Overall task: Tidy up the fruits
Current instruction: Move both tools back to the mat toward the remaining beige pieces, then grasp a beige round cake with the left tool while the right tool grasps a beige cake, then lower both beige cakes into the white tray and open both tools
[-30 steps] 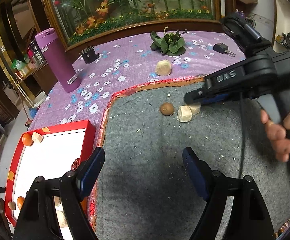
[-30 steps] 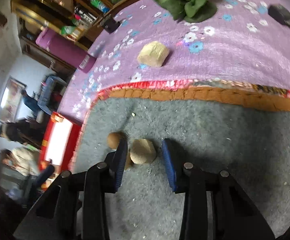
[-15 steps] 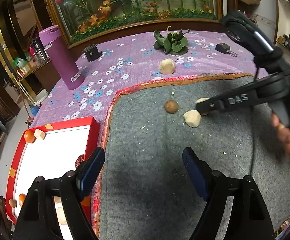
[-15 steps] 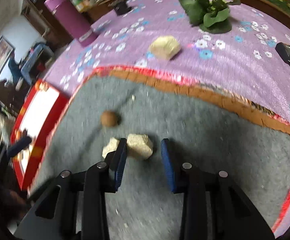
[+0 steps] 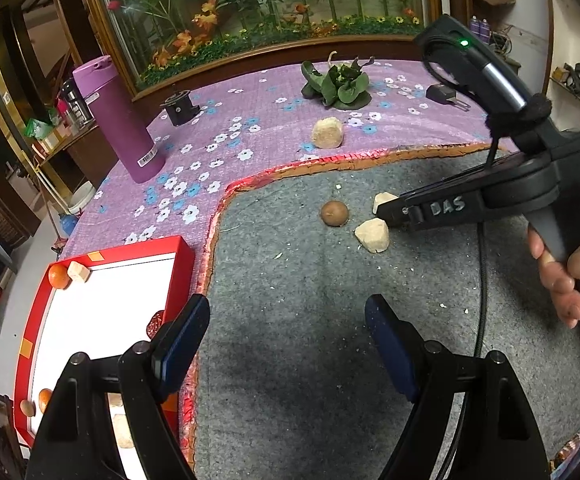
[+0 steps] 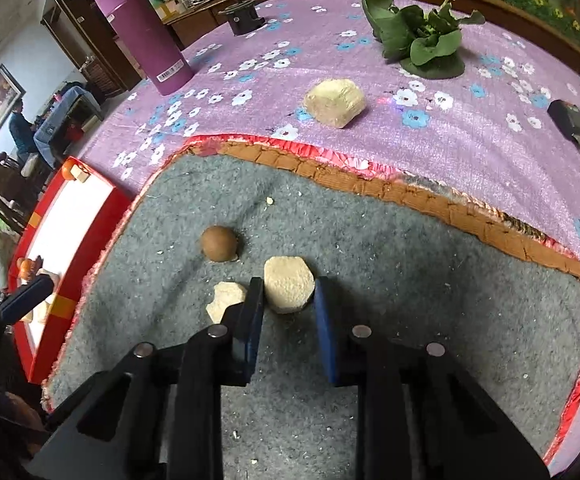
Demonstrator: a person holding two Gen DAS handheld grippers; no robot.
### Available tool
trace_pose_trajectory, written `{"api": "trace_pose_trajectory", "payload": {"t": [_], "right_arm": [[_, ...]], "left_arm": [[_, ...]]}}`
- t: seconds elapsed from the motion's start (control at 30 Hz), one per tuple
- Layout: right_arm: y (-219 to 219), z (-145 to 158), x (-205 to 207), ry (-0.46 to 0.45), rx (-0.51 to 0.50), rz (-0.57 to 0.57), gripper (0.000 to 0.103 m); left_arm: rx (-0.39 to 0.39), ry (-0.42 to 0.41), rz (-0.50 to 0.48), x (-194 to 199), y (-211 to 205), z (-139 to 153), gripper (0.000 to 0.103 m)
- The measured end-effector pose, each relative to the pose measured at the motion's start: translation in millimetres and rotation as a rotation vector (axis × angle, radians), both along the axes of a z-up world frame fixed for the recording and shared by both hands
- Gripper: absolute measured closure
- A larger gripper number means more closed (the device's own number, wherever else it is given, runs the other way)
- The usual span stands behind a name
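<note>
Over the last second we have brought the right gripper [image 6: 286,308] down and squared it up on the pale chunk [image 6: 289,289], which now sits between the two fingers instead of off toward the left one. The fingers stand apart, one on either side of the chunk, close to its flanks but not yet squeezing it as far as we can tell. We judge the approach is finished and closing is what remains.

Taking the brown round fruit [image 6: 219,243] as our landmark: the targeted chunk lies just beside it on the gripper's side, on the grey mat [image 6: 410,280]; a smaller pale piece [image 6: 226,300] lies near it too, outside our left finger. The red tray [image 5: 102,280], already holding a few fruits, is well apart from the brown fruit, off the mat's edge on the tabletop [image 5: 250,128].

Our left gripper [image 5: 286,328] hovers wide open, empty, over the mat beside the tray.
</note>
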State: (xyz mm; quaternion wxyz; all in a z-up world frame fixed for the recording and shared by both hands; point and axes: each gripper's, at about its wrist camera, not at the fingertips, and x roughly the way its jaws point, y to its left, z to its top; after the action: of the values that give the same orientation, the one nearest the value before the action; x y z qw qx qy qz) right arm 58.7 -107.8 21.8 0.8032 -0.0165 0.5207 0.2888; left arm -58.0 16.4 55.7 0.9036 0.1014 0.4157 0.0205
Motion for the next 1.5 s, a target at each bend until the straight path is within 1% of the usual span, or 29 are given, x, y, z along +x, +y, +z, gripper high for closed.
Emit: {"api": "trace_pose_trajectory", "payload": {"t": [0.03, 0.1, 0.2, 0.27, 0.33, 0.43, 0.5, 0.53, 0.57, 0.63, 0.67, 0.7, 0.77, 0.8, 0.83, 1.03, 1.17, 1.37, 1.5], "right_arm": [[-6, 1, 3, 0.026, 0.042, -0.008, 0.076], [-18, 5, 8, 0.040, 0.096, -0.036, 0.076], [-52, 12, 21, 0.061, 0.205, -0.129, 0.076], [-69, 11, 28, 0.065, 0.235, -0.192, 0.076], [-86, 6, 36, 0.091, 0.267, -0.248, 0.076], [-94, 4, 41, 0.103, 0.294, -0.279, 0.076], [-94, 4, 41, 0.106, 0.302, -0.281, 0.076], [-94, 3, 42, 0.108, 0.306, -0.282, 0.076], [-94, 3, 42, 0.110, 0.309, -0.284, 0.076], [-93, 3, 42, 0.111, 0.316, -0.280, 0.076], [-95, 3, 42, 0.108, 0.320, -0.280, 0.076], [-96, 4, 43, 0.107, 0.326, -0.281, 0.076], [-97, 6, 41, 0.104, 0.340, -0.274, 0.076], [-98, 7, 41, 0.100, 0.347, -0.276, 0.076], [-100, 9, 41, 0.094, 0.353, -0.281, 0.076], [-103, 12, 41, 0.086, 0.379, -0.283, 0.076], [-103, 14, 40, 0.072, 0.384, -0.283, 0.076], [-100, 17, 38, 0.038, 0.372, -0.292, 0.076], [-91, 19, 34, 0.010, 0.375, -0.275, 0.076]], "left_arm": [[-0.001, 0.000, 0.001, 1, 0, 1, 0.023], [-0.003, 0.000, -0.002, 5, -2, 2, 0.023], [0.019, -0.008, -0.035, 16, -14, 3, 0.023], [0.039, -0.003, -0.054, 25, -25, 0, 0.023], [0.030, 0.016, -0.086, 39, -37, -5, 0.023], [0.027, 0.054, -0.095, 59, -49, -17, 0.023], [0.011, 0.070, -0.097, 66, -52, -22, 0.024], [0.006, 0.078, -0.094, 69, -53, -25, 0.026], [0.005, 0.084, -0.088, 72, -53, -29, 0.028], [-0.005, 0.103, -0.084, 77, -53, -36, 0.047], [-0.012, 0.116, -0.082, 79, -52, -40, 0.049], [-0.027, 0.106, -0.079, 77, -52, -39, 0.049], [-0.053, 0.104, -0.088, 76, -50, -39, 0.057], [-0.068, 0.103, -0.095, 76, -51, -39, 0.076], [-0.087, 0.103, -0.100, 76, -50, -39, 0.078], [-0.097, 0.066, -0.102, 62, -47, -34, 0.078], [-0.065, 0.006, -0.079, 43, -37, -20, 0.078], [-0.022, -0.110, 0.004, -4, -5, 7, 0.078], [-0.010, -0.159, 0.084, -28, 27, 20, 0.078]]}}
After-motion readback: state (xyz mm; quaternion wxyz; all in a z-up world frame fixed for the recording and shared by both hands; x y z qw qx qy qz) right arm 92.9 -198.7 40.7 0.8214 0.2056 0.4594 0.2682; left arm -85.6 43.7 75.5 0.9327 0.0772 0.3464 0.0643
